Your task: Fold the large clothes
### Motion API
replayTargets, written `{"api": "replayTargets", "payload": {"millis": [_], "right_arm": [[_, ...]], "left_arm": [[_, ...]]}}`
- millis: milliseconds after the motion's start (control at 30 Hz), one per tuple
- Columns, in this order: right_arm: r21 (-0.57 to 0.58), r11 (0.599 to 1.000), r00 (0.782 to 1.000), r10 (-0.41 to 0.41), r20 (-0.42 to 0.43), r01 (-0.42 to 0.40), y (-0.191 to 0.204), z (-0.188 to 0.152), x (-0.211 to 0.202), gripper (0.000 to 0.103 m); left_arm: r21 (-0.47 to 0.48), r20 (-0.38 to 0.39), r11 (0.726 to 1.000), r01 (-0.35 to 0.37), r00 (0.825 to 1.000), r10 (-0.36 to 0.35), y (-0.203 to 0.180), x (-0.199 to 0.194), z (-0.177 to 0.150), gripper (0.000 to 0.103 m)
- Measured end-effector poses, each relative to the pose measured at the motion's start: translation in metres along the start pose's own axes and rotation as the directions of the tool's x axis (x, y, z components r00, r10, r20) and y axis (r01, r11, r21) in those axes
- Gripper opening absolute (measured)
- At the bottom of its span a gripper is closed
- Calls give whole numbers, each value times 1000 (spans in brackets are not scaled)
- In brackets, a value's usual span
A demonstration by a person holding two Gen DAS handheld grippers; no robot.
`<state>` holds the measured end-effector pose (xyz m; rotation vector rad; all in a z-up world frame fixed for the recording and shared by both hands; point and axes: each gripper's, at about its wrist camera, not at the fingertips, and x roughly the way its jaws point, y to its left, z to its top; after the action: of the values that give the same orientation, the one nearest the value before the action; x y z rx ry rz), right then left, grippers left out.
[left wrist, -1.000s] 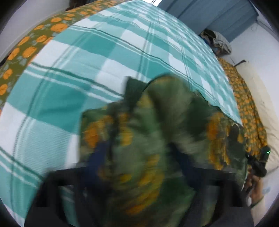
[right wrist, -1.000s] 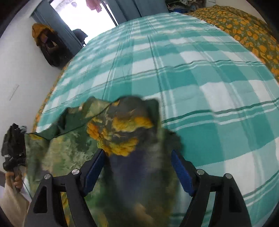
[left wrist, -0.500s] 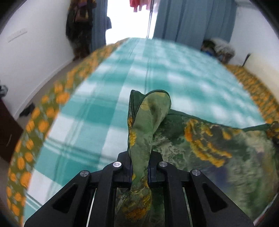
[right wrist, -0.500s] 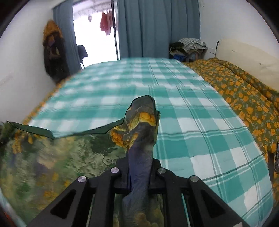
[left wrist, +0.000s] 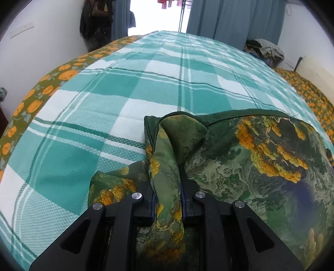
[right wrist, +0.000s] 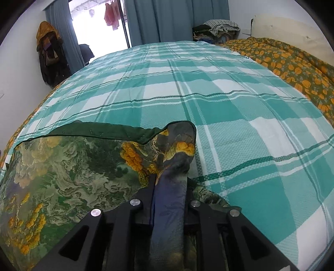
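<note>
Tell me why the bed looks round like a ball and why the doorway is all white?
Left wrist view: the fisheye lens bends the checked bedspread into a dome, and the corners go black. The doorway is washed out by daylight. Right wrist view: same bulge, and the bright doorway glares white too. Both views are sharp; the green printed cloth shows clear detail.

Checked spread: teal and white (left wrist: 129, 87), covering the bed.
Floral cover: green with orange flowers (right wrist: 292, 64), at the spread's side edges.
Curtains: blue-grey (right wrist: 173, 20), beyond the spread's far end.
Clothes pile: (right wrist: 219, 27), by the curtains.
Hanging bags: (right wrist: 48, 54), on the wall near the curtains.
</note>
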<state>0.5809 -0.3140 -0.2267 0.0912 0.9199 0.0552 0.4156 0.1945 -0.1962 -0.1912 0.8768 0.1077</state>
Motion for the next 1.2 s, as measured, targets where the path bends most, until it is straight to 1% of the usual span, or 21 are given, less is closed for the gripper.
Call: {"api": "replayTargets", "payload": {"millis": [200, 733, 833, 867, 900, 933, 1000, 1033, 1067, 1100, 1133, 1167, 1200], "right_arm": [[7, 1000, 1000, 10, 1, -10, 0, -2, 0, 16], [7, 1000, 1000, 5, -3, -5, 1, -2, 1, 17], [3, 1000, 1000, -1, -2, 1, 1, -2, 0, 17], [1, 1000, 1000, -5, 0, 5, 2, -2, -1, 18], [-2, 1000, 1000, -9, 1, 9, 2, -2, -2, 18], [-7, 1000, 1000, -19, 5, 19, 3, -1, -4, 20], [-20, 999, 999, -38, 1, 38, 6, 1, -8, 20], [-29, 999, 999, -44, -7, 44, 7, 4, -11, 21], [-34, 998, 999, -47, -12, 46, 7, 6, -13, 22], [-34, 998, 999, -47, -17, 46, 6, 10, -17, 24], [-29, 998, 999, -47, -17, 47, 4, 13, -22, 35], [-17, 999, 999, -37, -7, 37, 1, 16, -31, 43], [-8, 1000, 1000, -22, 3, 22, -2, 18, -37, 58]], "left_arm": [[-2, 2, 1000, -2, 1000, 2, -1, 1, 0, 18], [-1, 3, 1000, -1, 1000, 1, 0, 2, 0, 19], [1, 7, 1000, -5, 1000, 5, 0, 0, 1, 20], [5, 9, 1000, -12, 1000, 12, -1, -3, 1, 25], [4, 6, 1000, -18, 1000, 18, -1, -5, 2, 33], [-1, -6, 1000, -25, 1000, 25, 0, -7, 4, 38], [-17, -34, 999, -28, 999, 28, 4, -16, 12, 61], [-31, -38, 999, -29, 999, 28, 7, -25, 16, 66], [-44, -26, 999, -28, 999, 27, 10, -38, 20, 70], [-56, -1, 998, -16, 1000, 16, 11, -56, 23, 71], [-58, 13, 998, -1, 1000, 2, 10, -67, 25, 72], [-52, 31, 998, 24, 999, -22, 5, -84, 29, 74], [-36, 55, 998, 49, 997, -47, -3, -100, 33, 77]]}}
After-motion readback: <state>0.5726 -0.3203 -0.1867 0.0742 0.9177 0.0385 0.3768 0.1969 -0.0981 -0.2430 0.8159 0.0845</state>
